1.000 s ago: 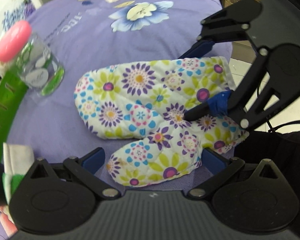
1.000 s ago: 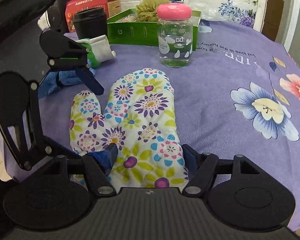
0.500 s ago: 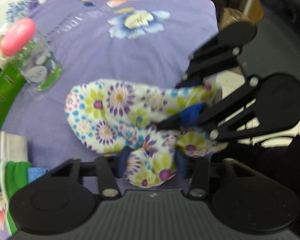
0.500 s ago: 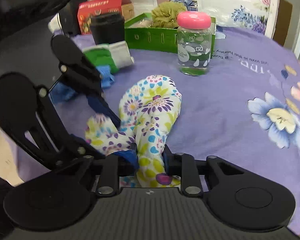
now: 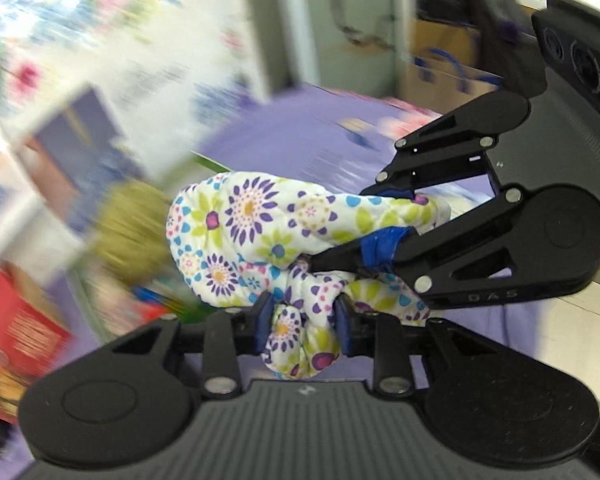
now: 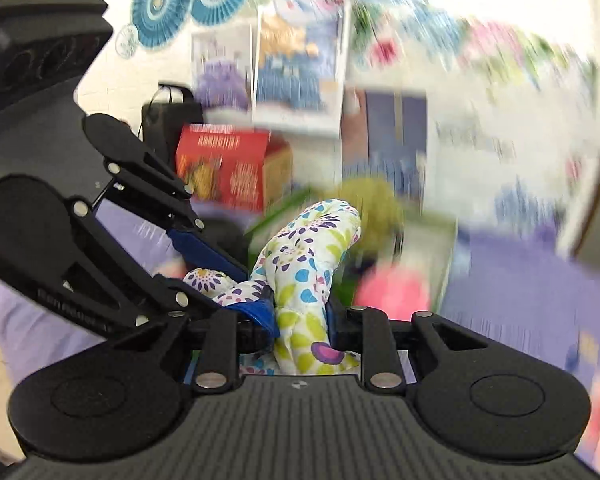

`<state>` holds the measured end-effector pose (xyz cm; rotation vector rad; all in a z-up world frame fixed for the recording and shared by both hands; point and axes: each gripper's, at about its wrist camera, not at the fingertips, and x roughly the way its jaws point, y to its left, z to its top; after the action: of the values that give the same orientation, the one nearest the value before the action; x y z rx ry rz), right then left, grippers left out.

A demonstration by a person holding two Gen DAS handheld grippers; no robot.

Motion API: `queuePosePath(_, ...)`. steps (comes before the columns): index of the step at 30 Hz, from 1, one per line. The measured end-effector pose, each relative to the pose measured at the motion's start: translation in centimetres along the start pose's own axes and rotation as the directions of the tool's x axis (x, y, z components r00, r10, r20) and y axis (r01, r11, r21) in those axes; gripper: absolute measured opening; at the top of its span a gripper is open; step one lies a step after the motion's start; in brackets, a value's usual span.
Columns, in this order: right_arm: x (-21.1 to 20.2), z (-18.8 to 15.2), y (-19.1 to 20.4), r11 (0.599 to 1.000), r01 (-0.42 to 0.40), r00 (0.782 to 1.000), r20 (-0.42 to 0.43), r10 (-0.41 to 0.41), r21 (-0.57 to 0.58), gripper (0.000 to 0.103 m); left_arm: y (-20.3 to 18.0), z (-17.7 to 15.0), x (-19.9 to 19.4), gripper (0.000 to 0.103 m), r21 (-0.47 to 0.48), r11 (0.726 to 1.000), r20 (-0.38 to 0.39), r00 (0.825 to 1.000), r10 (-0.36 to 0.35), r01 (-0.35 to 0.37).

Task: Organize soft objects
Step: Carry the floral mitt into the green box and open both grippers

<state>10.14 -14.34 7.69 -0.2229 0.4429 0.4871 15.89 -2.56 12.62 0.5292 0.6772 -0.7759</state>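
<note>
A white oven mitt (image 5: 260, 236) with a purple, green and blue flower print hangs in the air between both grippers. My left gripper (image 5: 303, 320) is shut on its thumb part. My right gripper (image 6: 300, 318) is shut on its cuff end, and the mitt (image 6: 308, 248) rises ahead of it. The right gripper (image 5: 384, 220) also shows in the left wrist view, pinching the mitt from the right. The left gripper (image 6: 220, 264) shows at the left of the right wrist view. The background is motion-blurred.
A green box (image 6: 268, 220) holding an olive-green fluffy thing (image 5: 132, 236) lies just behind the mitt. A red carton (image 6: 232, 172) stands at the back. The pink jar lid (image 6: 392, 292) shows below the mitt. The purple flowered tablecloth (image 5: 300, 128) lies beneath.
Both grippers closed on the mitt and lifted it off the tablecloth. They have carried it up and toward the green box. The views tilted upward.
</note>
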Motion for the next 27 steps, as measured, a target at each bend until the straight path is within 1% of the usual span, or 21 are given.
queuePosePath(2,2.6,2.9,-1.5,0.999,-0.005,1.0,0.004,0.006,-0.04,0.006,2.8,1.8,1.0,0.03,-0.025,0.998,-0.004,0.998,0.06,-0.06)
queuePosePath(3,4.4,4.4,-2.4,0.998,-0.014,1.0,-0.008,0.014,-0.053,0.006,4.4,2.6,1.8,0.031,-0.038,0.996,-0.019,0.997,0.076,-0.076)
queuePosePath(4,6.0,5.3,-3.1,0.998,-0.022,0.999,-0.025,0.02,-0.059,0.007,5.9,3.1,2.7,0.038,-0.053,0.994,-0.035,0.995,0.089,-0.091)
queuePosePath(5,7.6,6.2,-3.9,0.998,-0.024,0.999,-0.035,0.022,-0.057,0.012,7.5,3.3,3.6,0.055,-0.073,0.99,-0.048,0.992,0.118,-0.122)
queuePosePath(6,9.1,6.7,-4.8,0.999,-0.025,0.999,-0.045,0.022,-0.048,0.014,8.8,3.4,4.9,0.067,-0.084,0.984,-0.061,0.986,0.153,-0.158)
queuePosePath(7,10.7,6.9,-5.7,0.999,-0.037,0.997,-0.075,0.035,-0.026,0.016,10.0,3.4,6.0,0.076,-0.092,0.978,-0.071,0.981,0.183,-0.189)
queuePosePath(8,12.3,6.9,-6.7,0.999,-0.049,0.992,-0.114,0.051,0.016,0.017,11.3,3.2,6.7,0.075,-0.106,0.97,-0.085,0.974,0.21,-0.219)
queuePosePath(9,13.9,6.9,-7.7,0.996,-0.042,0.986,-0.155,0.054,0.079,0.017,12.5,3.0,7.5,0.075,-0.135,0.961,-0.104,0.968,0.228,-0.241)
queuePosePath(10,14.8,6.8,-8.5,0.993,-0.017,0.986,-0.162,0.036,0.119,0.017,13.7,2.7,7.9,0.075,-0.181,0.954,-0.121,0.968,0.22,-0.239)
queuePosePath(11,15.2,6.6,-9.1,0.989,0.02,0.989,-0.146,0.001,0.145,0.017,15.0,2.5,8.2,0.075,-0.233,0.946,-0.139,0.97,0.198,-0.226)
queuePosePath(12,15.2,6.6,-9.6,0.985,0.049,0.992,-0.123,-0.03,0.163,0.018,16.1,2.2,8.2,0.075,-0.277,0.936,-0.147,0.972,0.183,-0.218)
queuePosePath(13,14.9,6.5,-10.0,0.982,0.065,0.994,-0.1,-0.048,0.176,0.018,16.5,1.5,8.0,0.076,-0.299,0.93,-0.145,0.973,0.178,-0.215)
queuePosePath(14,14.7,6.6,-10.3,0.979,0.073,0.995,-0.082,-0.058,0.189,0.019,16.9,1.2,8.0,0.076,-0.303,0.926,-0.145,0.971,0.188,-0.225)
queuePosePath(16,13.9,6.8,-10.5,0.978,0.076,0.995,-0.072,-0.063,0.195,0.02,17.2,0.7,7.2,0.076,-0.299,0.918,-0.143,0.963,0.228,-0.262)
queuePosePath(18,12.4,7.1,-9.9,0.983,0.078,0.996,-0.05,-0.07,0.165,0.02,16.7,0.1,5.8,0.076,-0.294,0.918,-0.123,0.963,0.239,-0.265)
queuePosePath(21,8.6,6.6,-7.6,0.992,0.055,0.998,-0.003,-0.055,0.11,0.022,15.5,-1.3,3.1,0.079,-0.29,0.921,-0.073,0.965,0.25,-0.26)
queuePosePath(22,7.4,6.3,-6.5,0.995,0.041,0.999,0.009,-0.042,0.091,0.022,14.8,-1.9,2.1,0.083,-0.285,0.921,-0.062,0.964,0.258,-0.265)
queuePosePath(23,6.5,5.8,-5.5,0.997,0.025,1.0,0.016,-0.027,0.074,0.023,13.8,-2.6,1.0,0.091,-0.277,0.922,-0.049,0.962,0.267,-0.27)
queuePosePath(24,5.3,5.1,-4.1,0.999,0.004,1.0,0.018,-0.005,0.054,0.023,12.8,-3.4,0.1,0.096,-0.268,0.923,-0.033,0.96,0.277,-0.276)
queuePosePath(27,3.4,2.5,-0.4,0.999,-0.034,0.999,-0.014,0.034,0.039,0.025,9.8,-6.2,-2.7,0.095,-0.242,0.927,-0.005,0.956,0.294,-0.287)
